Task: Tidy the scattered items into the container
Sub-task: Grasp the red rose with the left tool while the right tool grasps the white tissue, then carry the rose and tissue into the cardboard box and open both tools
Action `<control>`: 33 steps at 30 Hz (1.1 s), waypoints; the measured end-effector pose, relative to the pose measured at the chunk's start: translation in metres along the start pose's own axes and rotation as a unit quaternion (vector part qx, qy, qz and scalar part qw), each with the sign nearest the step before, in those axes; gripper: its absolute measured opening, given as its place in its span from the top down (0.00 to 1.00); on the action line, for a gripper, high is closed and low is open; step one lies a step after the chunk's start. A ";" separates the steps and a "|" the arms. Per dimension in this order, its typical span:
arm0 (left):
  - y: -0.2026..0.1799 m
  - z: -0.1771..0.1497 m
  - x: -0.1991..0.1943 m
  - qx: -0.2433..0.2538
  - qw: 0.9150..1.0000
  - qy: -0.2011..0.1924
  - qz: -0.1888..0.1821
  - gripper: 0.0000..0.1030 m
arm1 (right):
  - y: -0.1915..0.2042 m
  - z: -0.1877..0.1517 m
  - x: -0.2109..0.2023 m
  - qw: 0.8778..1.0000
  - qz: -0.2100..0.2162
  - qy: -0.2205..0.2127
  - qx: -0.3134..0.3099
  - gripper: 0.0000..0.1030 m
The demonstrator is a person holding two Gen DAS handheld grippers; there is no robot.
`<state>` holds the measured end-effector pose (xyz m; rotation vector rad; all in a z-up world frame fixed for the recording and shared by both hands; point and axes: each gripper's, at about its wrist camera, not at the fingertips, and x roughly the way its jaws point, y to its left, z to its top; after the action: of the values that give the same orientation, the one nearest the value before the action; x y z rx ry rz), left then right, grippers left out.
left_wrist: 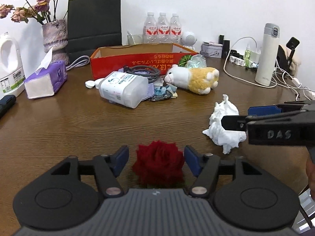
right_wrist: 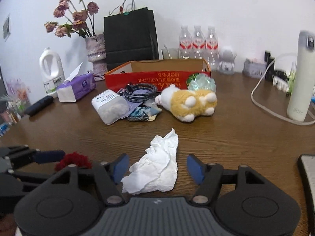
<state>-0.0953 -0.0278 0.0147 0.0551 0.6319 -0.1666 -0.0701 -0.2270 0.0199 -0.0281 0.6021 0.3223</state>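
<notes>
Left wrist view shows the left gripper [left_wrist: 156, 161] open around a red yarn pompom [left_wrist: 159, 165]; the right gripper [right_wrist: 157, 166] gapes over crumpled tissue [right_wrist: 155, 167]. Both pickups are pending: close, then carry to the red cardboard box [left_wrist: 137, 59].

A black paper bag [left_wrist: 94, 21] stands against the wall at the back of the wooden counter [left_wrist: 78, 122]. Just left of the bag is a mottled vase [left_wrist: 55, 36] of dried pink roses [left_wrist: 29, 2]. Further left of the bag and nearer the camera lies a purple tissue pack [left_wrist: 46, 80], with a white jug [left_wrist: 9, 63] beyond it. Right of the bag, three water bottles [left_wrist: 162, 28] stand in a row, then a small white figurine [left_wrist: 189, 38]. Far right of the bag, a tall white flask [left_wrist: 266, 55] stands among white cables [left_wrist: 236, 74].
</notes>
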 end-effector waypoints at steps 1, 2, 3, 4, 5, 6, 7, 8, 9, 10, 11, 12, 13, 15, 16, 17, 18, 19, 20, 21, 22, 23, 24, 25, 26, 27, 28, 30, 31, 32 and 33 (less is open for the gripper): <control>0.000 0.000 0.000 0.001 1.000 0.002 0.000 0.40 | 0.003 0.000 0.001 1.000 -0.005 0.002 -0.008 0.41; -0.001 0.000 -0.001 0.003 1.000 0.002 -0.003 0.42 | 0.007 0.000 0.004 1.000 -0.010 0.005 -0.019 0.47; -0.001 0.000 -0.001 0.005 1.000 0.003 -0.005 0.48 | 0.012 0.000 0.006 0.999 -0.014 0.008 -0.031 0.48; -0.001 -0.001 -0.001 0.007 1.000 0.005 -0.008 0.49 | 0.015 0.000 0.008 0.999 -0.017 0.010 -0.042 0.53; -0.001 -0.001 0.000 0.010 1.000 0.007 -0.008 0.50 | 0.018 -0.001 0.012 0.999 -0.019 0.014 -0.048 0.63; -0.001 -0.001 -0.001 0.011 1.000 0.006 -0.008 0.52 | 0.017 -0.002 0.016 0.999 -0.018 0.021 -0.046 0.71; -0.001 -0.002 -0.001 0.011 1.000 0.005 -0.009 0.55 | 0.016 -0.003 0.020 0.999 -0.014 0.027 -0.042 0.77; 0.000 -0.001 -0.002 0.011 1.000 0.003 -0.010 0.57 | 0.016 -0.004 0.023 0.999 -0.011 0.028 -0.042 0.80; 0.000 0.000 -0.002 0.009 1.000 0.002 -0.010 0.59 | 0.015 -0.004 0.023 0.999 -0.009 0.027 -0.045 0.81; 0.002 0.001 -0.002 0.005 1.000 0.000 -0.010 0.59 | 0.015 -0.003 0.023 0.999 -0.005 0.025 -0.044 0.82; 0.003 0.003 -0.003 0.001 1.000 -0.004 -0.010 0.59 | 0.014 -0.001 0.020 0.999 0.002 0.020 -0.038 0.83; 0.005 0.005 -0.004 -0.003 1.000 -0.009 -0.009 0.59 | 0.013 0.002 0.017 0.999 0.006 0.010 -0.032 0.83; 0.006 0.008 -0.005 -0.005 1.000 -0.014 -0.008 0.59 | 0.013 0.006 0.013 0.999 0.006 -0.001 -0.032 0.83; 0.010 0.015 -0.007 -0.012 1.000 -0.027 -0.005 0.59 | 0.013 0.014 0.005 0.999 0.003 -0.025 -0.034 0.83; 0.012 0.020 -0.007 -0.015 0.999 -0.034 -0.006 0.59 | 0.012 0.019 0.003 0.999 0.004 -0.032 -0.032 0.83; 0.014 0.025 -0.007 -0.018 0.999 -0.040 -0.007 0.59 | 0.011 0.024 0.002 0.999 0.003 -0.038 -0.029 0.82; 0.016 0.031 -0.006 -0.021 0.999 -0.046 -0.007 0.59 | 0.009 0.029 0.001 0.999 0.002 -0.043 -0.027 0.82; 0.018 0.037 -0.004 -0.023 0.998 -0.052 -0.007 0.59 | 0.007 0.034 0.002 0.999 0.003 -0.047 -0.025 0.82; 0.021 0.044 -0.001 -0.024 0.998 -0.059 -0.007 0.59 | 0.004 0.041 0.003 0.999 0.005 -0.049 -0.022 0.82; 0.025 0.051 0.004 -0.024 0.998 -0.066 -0.004 0.59 | 0.001 0.049 0.004 0.998 0.008 -0.050 -0.022 0.82; 0.029 0.057 0.009 -0.027 0.997 -0.067 0.004 0.59 | -0.002 0.057 0.005 0.998 0.011 -0.053 -0.023 0.82; 0.034 0.064 0.014 -0.031 0.997 -0.067 0.011 0.59 | -0.006 0.066 0.005 0.998 0.013 -0.060 -0.022 0.82; 0.038 0.072 0.017 -0.037 0.997 -0.070 0.012 0.59 | -0.009 0.074 0.006 0.997 0.015 -0.067 -0.021 0.82; 0.043 0.081 0.021 -0.042 0.996 -0.076 0.008 0.59 | -0.012 0.081 0.007 0.997 0.015 -0.072 -0.020 0.82; 0.048 0.094 0.026 -0.044 0.996 -0.083 0.003 0.59 | -0.015 0.090 0.009 0.997 0.013 -0.077 -0.020 0.82; 0.052 0.109 0.032 -0.045 0.995 -0.094 -0.003 0.59 | -0.018 0.099 0.014 0.996 0.010 -0.081 -0.022 0.82; 0.057 0.123 0.040 -0.046 0.993 -0.105 -0.010 0.59 | -0.021 0.109 0.020 0.996 0.008 -0.083 -0.024 0.82; 0.069 0.157 0.067 -0.046 0.993 -0.112 -0.006 0.59 | -0.028 0.136 0.038 0.996 0.009 -0.087 -0.026 0.82; 0.076 0.175 0.084 -0.046 0.993 -0.104 -0.002 0.59 | -0.032 0.150 0.049 0.996 0.012 -0.087 -0.027 0.82; 0.083 0.194 0.103 -0.049 0.994 -0.096 -0.004 0.59 | -0.037 0.167 0.064 0.996 0.013 -0.085 -0.028 0.82; 0.091 0.213 0.122 -0.056 0.994 -0.088 -0.007 0.59 | -0.042 0.183 0.079 0.996 0.013 -0.079 -0.030 0.82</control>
<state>0.1417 0.0229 0.1139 -0.0711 0.4640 -0.1467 0.1050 -0.2225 0.1236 -0.0529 0.4367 0.3637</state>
